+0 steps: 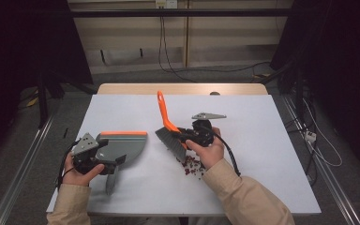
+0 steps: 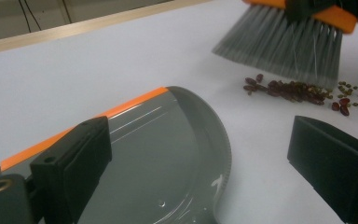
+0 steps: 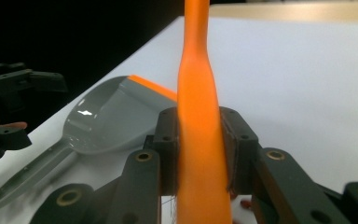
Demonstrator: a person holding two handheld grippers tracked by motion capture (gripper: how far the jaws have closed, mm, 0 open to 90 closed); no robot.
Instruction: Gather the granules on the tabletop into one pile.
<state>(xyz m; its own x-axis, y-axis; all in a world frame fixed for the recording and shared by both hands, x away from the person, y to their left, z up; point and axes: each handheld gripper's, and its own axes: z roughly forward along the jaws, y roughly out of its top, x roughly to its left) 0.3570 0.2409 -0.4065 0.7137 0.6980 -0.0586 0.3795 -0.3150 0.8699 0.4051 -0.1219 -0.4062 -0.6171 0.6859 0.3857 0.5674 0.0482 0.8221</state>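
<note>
My right gripper [image 1: 187,136] has its jaws clamped on the light, stiff brush [image 3: 198,116] handle; beans [image 2: 289,89] lie under its soft bristles. My left gripper [image 1: 90,157] seems open beside the dustpan [image 1: 122,145].

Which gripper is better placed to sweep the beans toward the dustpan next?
Right. The right gripper is already shut on the brush handle, bristles just above the beans. The left gripper sits open at the dustpan.

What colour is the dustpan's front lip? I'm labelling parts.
Orange, on the grey dustpan; the left gripper view shows it best.
</note>
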